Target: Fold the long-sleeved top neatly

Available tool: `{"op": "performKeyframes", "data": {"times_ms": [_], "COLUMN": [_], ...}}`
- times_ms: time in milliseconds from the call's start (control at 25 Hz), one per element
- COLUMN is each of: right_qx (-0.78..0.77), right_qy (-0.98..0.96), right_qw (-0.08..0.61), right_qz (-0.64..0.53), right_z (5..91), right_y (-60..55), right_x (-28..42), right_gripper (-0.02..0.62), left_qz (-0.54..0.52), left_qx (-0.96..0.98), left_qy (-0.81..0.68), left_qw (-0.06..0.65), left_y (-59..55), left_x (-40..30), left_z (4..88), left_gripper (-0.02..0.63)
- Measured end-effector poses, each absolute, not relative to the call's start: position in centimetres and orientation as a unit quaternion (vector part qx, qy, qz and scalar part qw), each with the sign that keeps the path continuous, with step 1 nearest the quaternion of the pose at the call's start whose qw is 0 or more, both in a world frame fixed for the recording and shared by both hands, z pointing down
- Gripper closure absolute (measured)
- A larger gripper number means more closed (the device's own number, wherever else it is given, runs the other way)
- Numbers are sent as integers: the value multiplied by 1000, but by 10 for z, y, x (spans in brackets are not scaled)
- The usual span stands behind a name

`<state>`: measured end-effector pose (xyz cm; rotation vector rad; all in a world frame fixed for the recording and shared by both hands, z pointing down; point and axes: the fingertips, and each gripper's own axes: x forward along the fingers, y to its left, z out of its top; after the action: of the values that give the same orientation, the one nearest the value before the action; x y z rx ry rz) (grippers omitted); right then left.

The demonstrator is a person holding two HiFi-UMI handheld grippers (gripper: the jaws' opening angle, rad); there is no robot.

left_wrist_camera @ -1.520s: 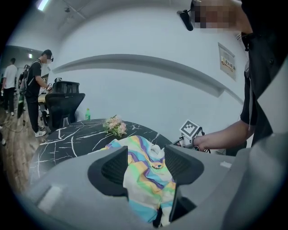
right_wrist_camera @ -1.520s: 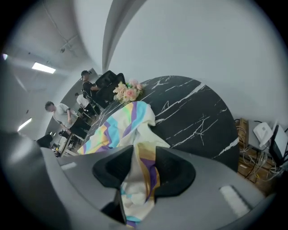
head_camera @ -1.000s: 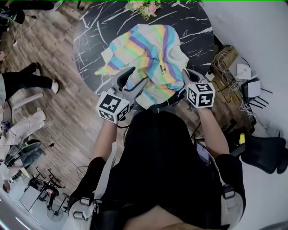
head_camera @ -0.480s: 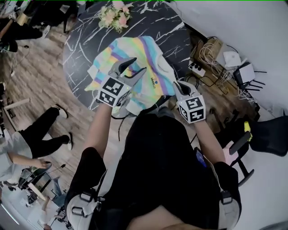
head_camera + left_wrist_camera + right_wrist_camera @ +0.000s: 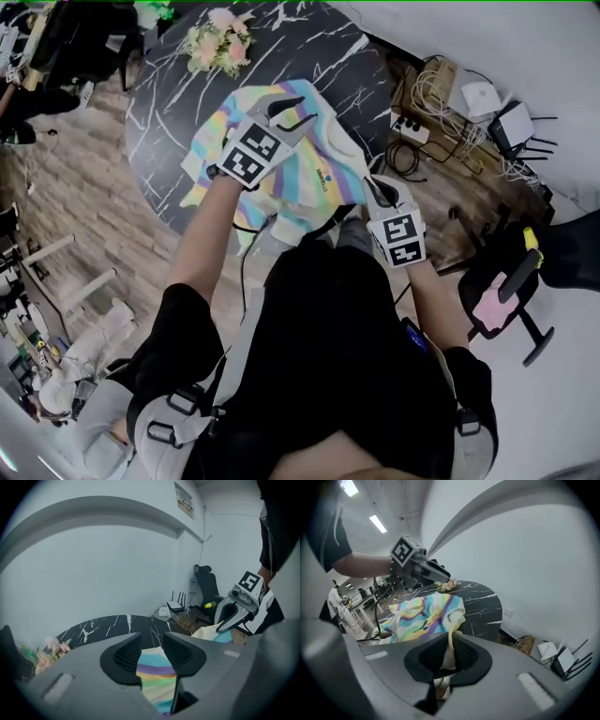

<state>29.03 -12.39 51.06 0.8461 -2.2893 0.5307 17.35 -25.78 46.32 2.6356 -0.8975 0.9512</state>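
Round black tabletop with white marble veining, standing on a wood-plank floor beside a white wall. A bunch of pale pink and cream flowers lies at the far edge of the tabletop.

The long-sleeved top, striped in pastel yellow, green, blue and purple with cream trim, lies rumpled and unfolded on the near half of the tabletop. Its near edge spills over the rim toward the person, and a small dark logo shows on the upper surface.

The left tool hovers over the far part of the top, pointing obliquely downward. Its jaws stand partly apart and have just been closing. The left gripper view shows the striped fabric through the gap, lying below the pads, with nothing clamped between them.

The right tool sits at the near right edge of the top, close to the rim of the tabletop. Its jaws are closed on a cream fold of the garment, and in the right gripper view the cloth runs up out of the pinch toward the rest of the top.

On the floor to the right lie coiled cables and a white router with black antennas. A black chair stands nearer the person.
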Motion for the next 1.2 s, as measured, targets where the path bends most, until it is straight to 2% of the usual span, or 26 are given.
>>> {"op": "performKeyframes", "data": {"times_ms": [120,720,920,1120,1200], "right_qx": [342,402,401,403,405], "right_qy": [-860,-827,-824,-823,-824], "right_qw": [313,303,310,308,303], "right_qz": [213,249,254,255,256], "right_z": [514,533,540,543,543], "right_y": [-117,-101,-95,-92,-92], "right_x": [292,301,302,302,302], "right_gripper": [581,581,581,581,581], "left_qz": [353,479,515,490,501], "left_qx": [892,868,850,864,860], "left_qy": [-269,-129,-110,-114,-95], "left_qw": [90,20,-1,-4,-28], "left_y": [-277,-286,-269,-273,-275], "left_x": [184,210,196,206,214], "left_z": [484,583,593,581,580], "left_gripper": [476,474,450,417,390]}}
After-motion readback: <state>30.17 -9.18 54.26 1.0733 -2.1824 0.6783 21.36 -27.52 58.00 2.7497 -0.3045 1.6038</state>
